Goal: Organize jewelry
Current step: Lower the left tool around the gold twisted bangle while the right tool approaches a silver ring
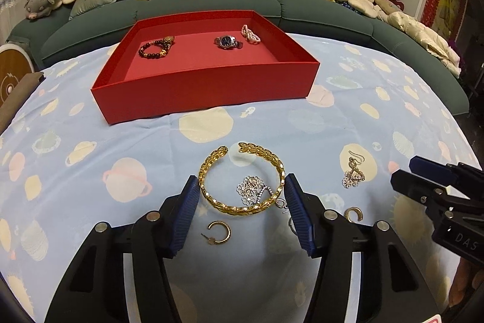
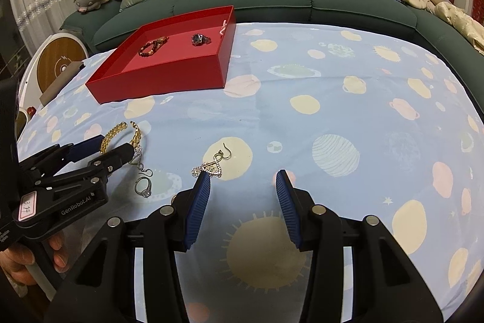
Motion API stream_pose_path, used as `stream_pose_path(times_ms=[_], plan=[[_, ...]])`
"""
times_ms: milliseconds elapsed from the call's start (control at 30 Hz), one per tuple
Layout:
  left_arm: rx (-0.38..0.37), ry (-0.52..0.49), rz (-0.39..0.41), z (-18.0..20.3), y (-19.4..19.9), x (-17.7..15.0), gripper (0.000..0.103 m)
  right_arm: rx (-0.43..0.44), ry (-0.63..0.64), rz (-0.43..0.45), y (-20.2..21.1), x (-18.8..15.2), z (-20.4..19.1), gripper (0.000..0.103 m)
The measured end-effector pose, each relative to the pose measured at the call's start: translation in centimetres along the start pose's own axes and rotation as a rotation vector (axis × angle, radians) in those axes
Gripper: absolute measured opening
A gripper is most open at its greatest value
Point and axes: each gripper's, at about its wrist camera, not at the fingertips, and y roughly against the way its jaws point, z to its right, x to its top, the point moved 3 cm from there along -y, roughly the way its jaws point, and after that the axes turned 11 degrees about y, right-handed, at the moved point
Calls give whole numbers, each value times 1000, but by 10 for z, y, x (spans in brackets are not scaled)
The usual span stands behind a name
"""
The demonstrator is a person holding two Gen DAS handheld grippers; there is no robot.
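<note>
Left wrist view, nearest first: the left gripper (image 1: 242, 189) tilts down at the tablecloth (image 1: 121, 141), its blue pads set on either side of the gold bangle (image 1: 242, 180) and touching its rim, so it looks clasped for lifting. A silver flower earring (image 1: 252, 189) lies inside the bangle's loop and could snag. A gold hoop (image 1: 218, 233) sits just below. To the right, the right gripper (image 2: 242, 186) hovers with jaws apart and empty beside a dangling earring (image 2: 214, 164). Farther back, the red tray (image 1: 205, 90) already holds a bead bracelet (image 1: 152, 49) and a watch (image 1: 227, 42), likely the bangle's destination
</note>
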Motion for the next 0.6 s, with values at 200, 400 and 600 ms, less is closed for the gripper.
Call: stream_pose_path(times_ms=[200,400,600], plan=[[-33,42,34,-16,28,11,55,58,45,-5,-3,-3,-21,44],[-25,76,41,-36,40,15,55,86,101,-33,-12,-10,-43,44],[-13,91,42,-48,44,15,55,86,130,-51,-21,-13,-53,44]])
